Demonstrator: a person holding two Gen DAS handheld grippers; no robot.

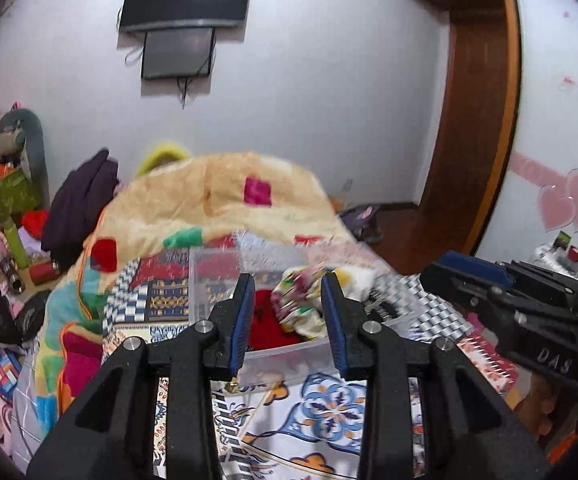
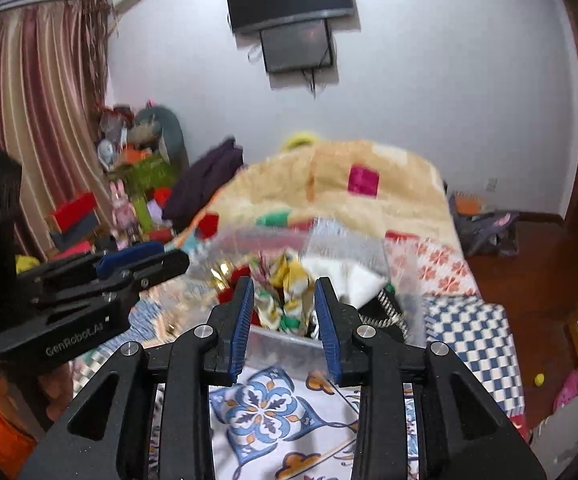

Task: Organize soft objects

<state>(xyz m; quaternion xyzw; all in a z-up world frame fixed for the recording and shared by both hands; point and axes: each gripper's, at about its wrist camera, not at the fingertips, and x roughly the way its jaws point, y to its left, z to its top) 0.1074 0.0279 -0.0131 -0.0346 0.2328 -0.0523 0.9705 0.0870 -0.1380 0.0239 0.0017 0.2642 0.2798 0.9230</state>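
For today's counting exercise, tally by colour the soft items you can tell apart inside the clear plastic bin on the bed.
Red cloth: 1
Floral yellow-and-white cloth: 1
White cloth: 1
Black-and-white striped item: 1
Total: 4 in the clear bin; anything buried beneath cannot be seen.

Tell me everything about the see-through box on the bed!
The clear plastic storage box sits open, with no lid seen, on the patterned bedspread, just beyond both hand-held grippers. Its walls look thin and glossy. Inside lie a red cloth, a crumpled flowery yellow-and-white cloth and something white. A big cream blanket is heaped behind it. Neither gripper touches it.
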